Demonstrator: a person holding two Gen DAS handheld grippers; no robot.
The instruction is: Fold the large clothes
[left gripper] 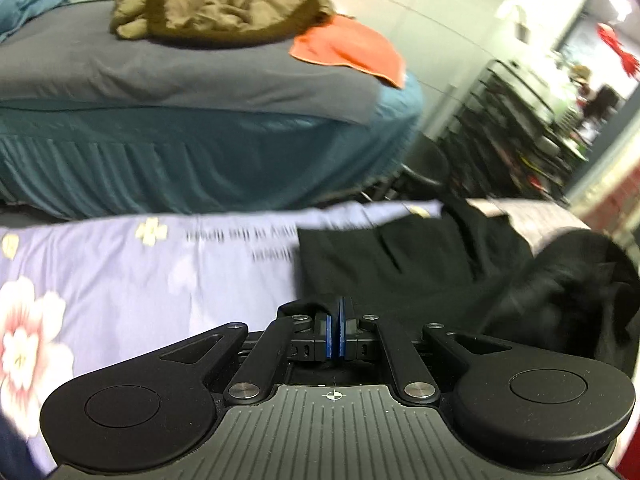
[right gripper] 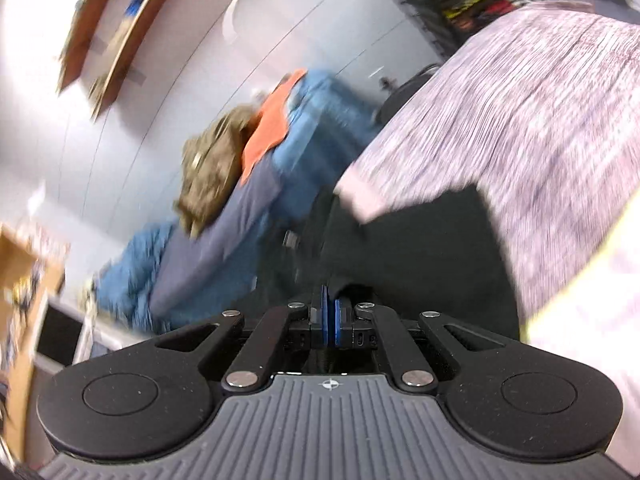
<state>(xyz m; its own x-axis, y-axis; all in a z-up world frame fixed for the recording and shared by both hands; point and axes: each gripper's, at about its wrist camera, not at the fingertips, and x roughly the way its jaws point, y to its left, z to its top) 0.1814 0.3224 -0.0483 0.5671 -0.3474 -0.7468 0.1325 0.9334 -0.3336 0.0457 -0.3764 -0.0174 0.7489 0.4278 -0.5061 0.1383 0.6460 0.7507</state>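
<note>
Between my left gripper's (left gripper: pixel 338 312) blue-padded fingers (left gripper: pixel 329 330) sits a fold of the black fabric garment (left gripper: pixel 400 264), the jaws closed tight on its near edge. That garment spreads out ahead of me across the lilac bedsheet printed with pale flowers and dark lettering (left gripper: pixel 140 264), and its right part bunches up into a dark, blurred heap near the right rim of the left wrist view.

Beyond the sheet's far edge stands a second bed with a teal pleated skirt (left gripper: pixel 200 160) and a grey cover on top. On that cover lies a crumpled olive-brown jacket (left gripper: pixel 216 8), and just to its right an orange cloth (left gripper: pixel 352 48) hangs partly over the corner. Dark shelving packed with small items (left gripper: pixel 520 120) lines the wall further right.

My right gripper (right gripper: pixel 330 316) is likewise closed, its blue pads (right gripper: pixel 324 316) pressed together with black cloth caught between them; the garment rises dark just past the fingertips. The right wrist view is tilted and smeared. To its right runs a pale, finely striped pinkish-grey bedcover (right gripper: pixel 520 120), and to its left I can see the teal bed, the jacket and the orange cloth on a slant. A wooden shelf (right gripper: pixel 108 32) hangs on the white wall above.
</note>
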